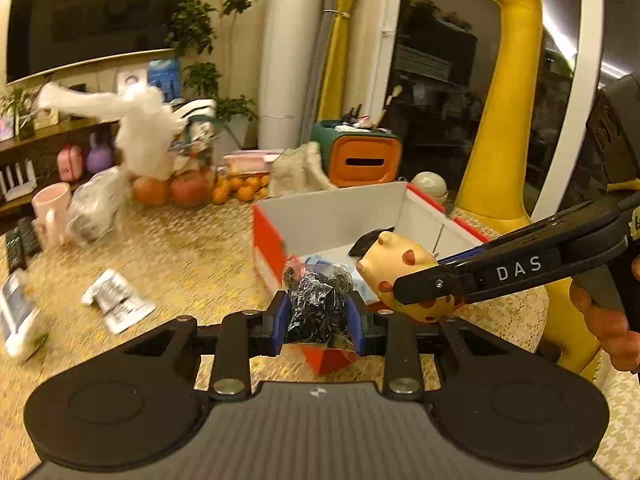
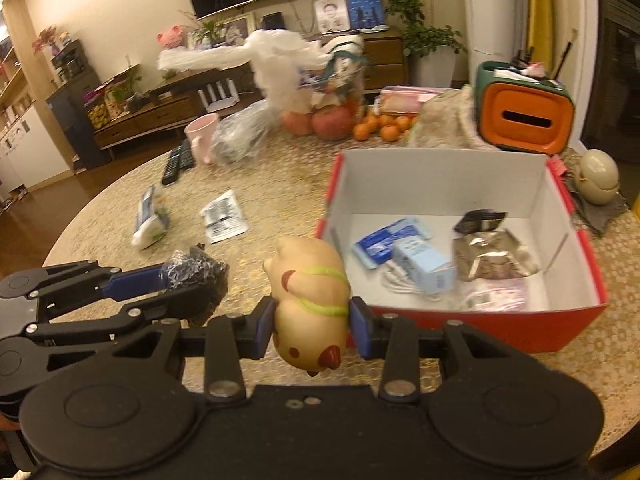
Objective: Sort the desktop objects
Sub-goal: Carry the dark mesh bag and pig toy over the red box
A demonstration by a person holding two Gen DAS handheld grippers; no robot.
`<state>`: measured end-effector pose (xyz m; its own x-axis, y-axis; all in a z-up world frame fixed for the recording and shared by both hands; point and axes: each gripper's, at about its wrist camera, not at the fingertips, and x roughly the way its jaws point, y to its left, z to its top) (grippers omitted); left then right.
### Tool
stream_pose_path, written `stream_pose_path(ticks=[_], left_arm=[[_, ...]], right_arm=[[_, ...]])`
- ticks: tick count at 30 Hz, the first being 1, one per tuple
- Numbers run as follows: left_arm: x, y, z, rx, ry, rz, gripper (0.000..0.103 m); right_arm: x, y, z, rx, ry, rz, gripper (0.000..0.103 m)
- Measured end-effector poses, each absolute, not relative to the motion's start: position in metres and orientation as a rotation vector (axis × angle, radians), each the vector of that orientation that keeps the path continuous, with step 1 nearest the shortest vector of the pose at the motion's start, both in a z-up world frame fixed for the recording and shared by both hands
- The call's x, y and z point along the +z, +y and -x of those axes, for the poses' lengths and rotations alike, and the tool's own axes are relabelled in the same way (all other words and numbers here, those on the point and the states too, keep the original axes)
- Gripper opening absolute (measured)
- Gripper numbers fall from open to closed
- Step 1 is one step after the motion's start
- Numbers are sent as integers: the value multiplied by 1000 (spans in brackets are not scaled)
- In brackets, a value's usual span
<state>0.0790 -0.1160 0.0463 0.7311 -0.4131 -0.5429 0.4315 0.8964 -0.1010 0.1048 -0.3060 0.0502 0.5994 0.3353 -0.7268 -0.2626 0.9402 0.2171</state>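
Observation:
My left gripper [image 1: 319, 316] is shut on a dark crinkly foil packet [image 1: 318, 300], held above the table near the red box's front left corner; it also shows in the right wrist view [image 2: 196, 280]. My right gripper [image 2: 312, 320] is shut on a beige squishy animal toy [image 2: 310, 296] with red spots, just left of the box; the toy also shows in the left wrist view [image 1: 404, 272]. The red box with white inside [image 2: 440, 176] holds a blue packet [image 2: 384, 240], a light blue carton [image 2: 424, 268] and a silver pouch [image 2: 492, 256].
On the woven tabletop lie a white printed sachet [image 2: 224, 218], a tissue pack [image 2: 150, 218], remote controls [image 2: 176, 162], a pink mug [image 2: 202, 136], a plastic bag [image 2: 240, 132], fruit [image 2: 360, 120] and an orange-green container [image 2: 524, 112]. A yellow giraffe figure [image 1: 508, 120] stands at the right.

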Motion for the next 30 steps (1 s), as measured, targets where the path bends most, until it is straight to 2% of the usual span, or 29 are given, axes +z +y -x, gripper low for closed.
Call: stream_pose_path(ticks=[18, 30], left_arm=[[40, -189, -157, -541, 620, -112, 30], [8, -219, -223, -538, 705, -165, 30]], right_arm=[[42, -379, -152, 230, 850, -122, 39], [0, -413, -197, 141, 920, -146, 39]])
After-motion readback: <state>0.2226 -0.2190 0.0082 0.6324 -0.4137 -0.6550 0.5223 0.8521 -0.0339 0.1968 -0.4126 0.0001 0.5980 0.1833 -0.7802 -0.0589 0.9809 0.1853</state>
